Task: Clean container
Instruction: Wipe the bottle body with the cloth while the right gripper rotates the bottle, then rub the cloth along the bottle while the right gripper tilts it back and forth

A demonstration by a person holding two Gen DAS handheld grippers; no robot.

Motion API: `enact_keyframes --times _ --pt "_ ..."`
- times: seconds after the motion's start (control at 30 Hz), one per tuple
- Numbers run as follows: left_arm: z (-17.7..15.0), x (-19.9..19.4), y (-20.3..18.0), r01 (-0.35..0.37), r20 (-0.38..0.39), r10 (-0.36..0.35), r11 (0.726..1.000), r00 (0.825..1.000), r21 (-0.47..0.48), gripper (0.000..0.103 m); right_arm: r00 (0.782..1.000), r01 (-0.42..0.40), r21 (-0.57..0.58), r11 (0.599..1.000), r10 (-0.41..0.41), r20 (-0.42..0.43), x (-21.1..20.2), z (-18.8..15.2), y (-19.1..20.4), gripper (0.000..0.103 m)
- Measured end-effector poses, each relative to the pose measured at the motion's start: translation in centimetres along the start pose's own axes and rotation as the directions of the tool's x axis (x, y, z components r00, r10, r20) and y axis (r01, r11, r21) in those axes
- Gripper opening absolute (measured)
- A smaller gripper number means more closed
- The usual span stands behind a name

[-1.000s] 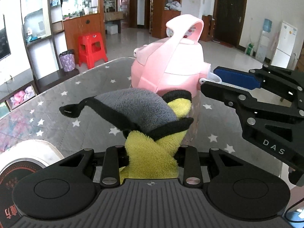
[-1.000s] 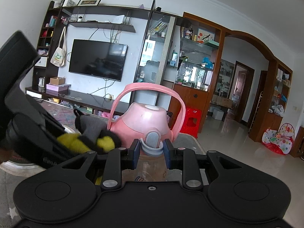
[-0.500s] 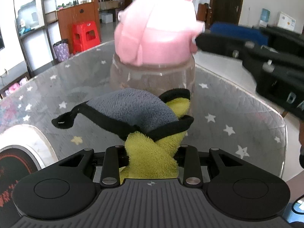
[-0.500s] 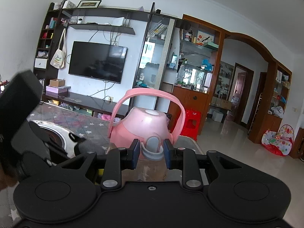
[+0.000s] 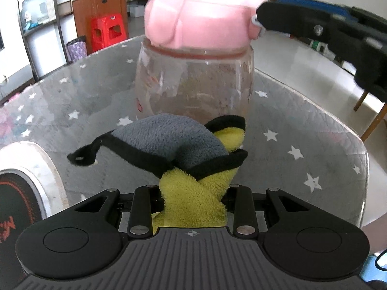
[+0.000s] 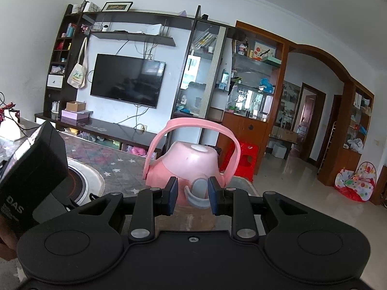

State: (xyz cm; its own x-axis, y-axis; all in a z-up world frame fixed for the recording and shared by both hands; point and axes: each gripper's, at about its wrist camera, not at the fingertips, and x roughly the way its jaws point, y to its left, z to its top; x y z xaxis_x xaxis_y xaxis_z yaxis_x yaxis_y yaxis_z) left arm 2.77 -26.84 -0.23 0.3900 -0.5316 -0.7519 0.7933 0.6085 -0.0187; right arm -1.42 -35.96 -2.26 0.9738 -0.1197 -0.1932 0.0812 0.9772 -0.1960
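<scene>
A clear container with a pink lid stands on the star-patterned table. My left gripper is shut on a grey and yellow cloth with black trim. The cloth hides the fingertips, and its front reaches the container's lower wall. From the right, my right gripper comes in at lid height. In the right wrist view the right gripper is shut on the grey spout of the pink lid, whose handle arches above. The left gripper's body shows at the left.
A round cooktop with a white rim lies at the table's near left, also in the right wrist view as the cooktop. The table's curved edge runs close on the right. A red stool stands on the floor beyond.
My left gripper has sunk with the cloth, from level with the pink lid to the foot of the clear body. The right gripper and the container have kept still.
</scene>
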Motion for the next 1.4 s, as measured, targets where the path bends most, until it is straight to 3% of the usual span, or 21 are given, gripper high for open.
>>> enact_keyframes --times 0.63,1.4 --pt "3.5 -4.2 -0.1 -0.061 0.111 0.058 0.998 0.992 0.024 0.033 1.0 0.001 0.004 1.0 -0.001 -0.003 0.1 0.5 -0.2 0.028" --pt "1.9 -1.6 -0.2 -0.041 0.043 0.041 0.999 0.998 -0.006 0.033 1.0 0.002 0.012 1.0 -0.002 -0.009 1.2 0.3 0.1 0.028"
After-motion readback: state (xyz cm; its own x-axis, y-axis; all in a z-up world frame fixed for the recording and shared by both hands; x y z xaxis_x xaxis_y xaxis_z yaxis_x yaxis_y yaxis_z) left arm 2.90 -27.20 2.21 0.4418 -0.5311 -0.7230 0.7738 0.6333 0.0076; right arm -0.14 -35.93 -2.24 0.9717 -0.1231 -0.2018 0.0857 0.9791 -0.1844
